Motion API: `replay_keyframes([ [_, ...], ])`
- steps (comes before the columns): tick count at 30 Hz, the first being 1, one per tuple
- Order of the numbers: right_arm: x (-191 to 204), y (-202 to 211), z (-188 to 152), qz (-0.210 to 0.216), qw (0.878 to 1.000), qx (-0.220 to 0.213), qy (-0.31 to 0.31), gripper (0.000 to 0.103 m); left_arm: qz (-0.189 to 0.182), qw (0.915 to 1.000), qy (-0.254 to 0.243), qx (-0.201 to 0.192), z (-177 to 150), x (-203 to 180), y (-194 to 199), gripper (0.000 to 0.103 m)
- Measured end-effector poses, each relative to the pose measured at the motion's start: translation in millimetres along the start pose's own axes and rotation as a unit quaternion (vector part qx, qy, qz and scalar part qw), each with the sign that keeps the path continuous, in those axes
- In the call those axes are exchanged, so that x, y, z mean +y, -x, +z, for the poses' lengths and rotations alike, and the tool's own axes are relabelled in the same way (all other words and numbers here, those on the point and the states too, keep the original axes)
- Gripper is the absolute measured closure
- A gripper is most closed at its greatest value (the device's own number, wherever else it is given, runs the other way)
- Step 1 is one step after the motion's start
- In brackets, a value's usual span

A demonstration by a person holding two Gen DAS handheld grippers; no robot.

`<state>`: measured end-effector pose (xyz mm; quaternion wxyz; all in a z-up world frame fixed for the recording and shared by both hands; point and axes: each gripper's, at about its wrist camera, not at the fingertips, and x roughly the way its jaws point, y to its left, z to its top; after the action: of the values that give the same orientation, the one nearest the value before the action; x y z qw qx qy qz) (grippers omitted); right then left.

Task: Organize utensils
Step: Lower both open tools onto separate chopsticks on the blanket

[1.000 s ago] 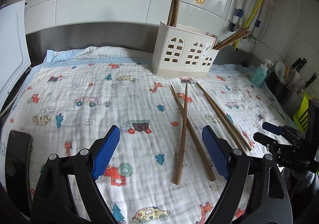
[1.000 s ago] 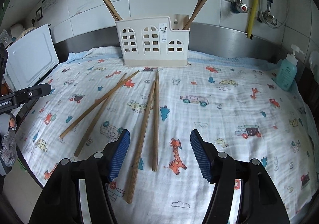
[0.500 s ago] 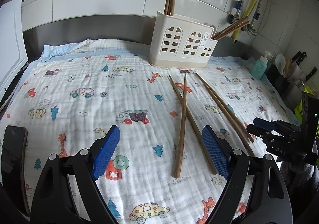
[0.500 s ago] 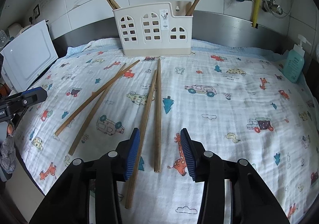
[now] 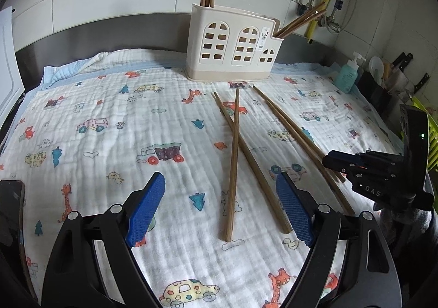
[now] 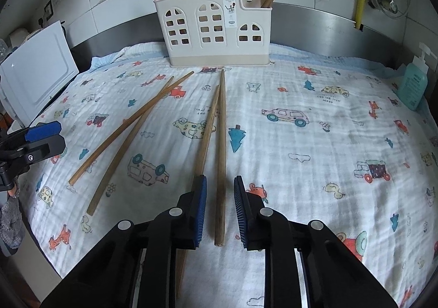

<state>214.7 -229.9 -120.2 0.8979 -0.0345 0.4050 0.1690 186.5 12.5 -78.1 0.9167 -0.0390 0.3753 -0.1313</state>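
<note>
Several wooden chopsticks lie loose on a printed cloth (image 6: 301, 130). A cream utensil holder (image 6: 213, 31) stands at the back with chopsticks in its left and right ends. My right gripper (image 6: 219, 209) is partly closed, its blue pads either side of one chopstick (image 6: 221, 149) near its near end, with a small gap each side. A second chopstick (image 6: 205, 138) runs under its left finger. Another crossed pair (image 6: 128, 135) lies to the left. My left gripper (image 5: 219, 209) is wide open and empty above the cloth, near the ends of two crossed chopsticks (image 5: 232, 160).
A teal soap bottle (image 6: 413, 83) stands at the right back. A white board (image 6: 35, 72) leans at the left. A dark phone (image 5: 11, 223) lies at the cloth's left edge. Knives and a rack (image 5: 397, 75) sit at the far right.
My right gripper has moved forward and down and narrowed its jaws around one chopstick. My left gripper has stayed open, drifting slightly.
</note>
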Motion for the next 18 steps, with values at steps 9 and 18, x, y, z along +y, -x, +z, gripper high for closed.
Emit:
replay_keyframes([
  [9, 1, -4, 0, -0.006, 1.0, 0.006, 0.007, 0.091, -0.009, 0.9991, -0.029, 0.028, -1, -12, -19, 0.06],
  [18, 6, -5, -1, -0.018, 1.0, 0.005, 0.023, 0.094, -0.008, 0.9979, -0.044, 0.047, -2, -18, -32, 0.083],
])
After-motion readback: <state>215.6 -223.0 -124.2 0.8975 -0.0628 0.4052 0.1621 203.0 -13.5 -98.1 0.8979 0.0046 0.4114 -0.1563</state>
